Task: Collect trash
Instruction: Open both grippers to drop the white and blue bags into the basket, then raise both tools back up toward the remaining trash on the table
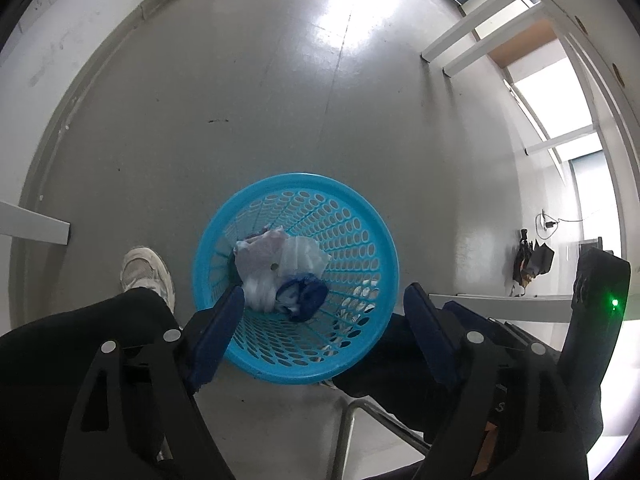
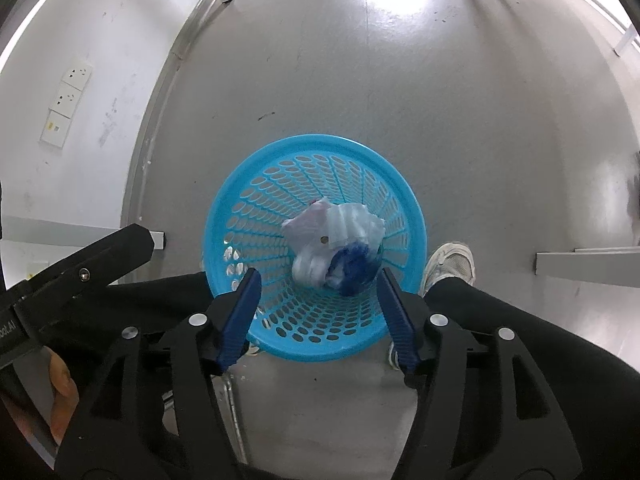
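Trash [image 1: 280, 272] crumpled in basket [image 1: 360, 208], underside hidden | left fingers [image 1: 224, 316] apart, empty | right fingers [image 2: 396, 312] apart, empty

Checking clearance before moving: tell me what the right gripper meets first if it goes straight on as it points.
Most likely the crumpled trash at the bottom of the blue basket. The right gripper points into its mouth, jaws open and empty; depth is unclear.

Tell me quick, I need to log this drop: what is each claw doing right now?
Left claw: open, holding nothing, above the blue basket.
Right claw: open, holding nothing, above the same basket.
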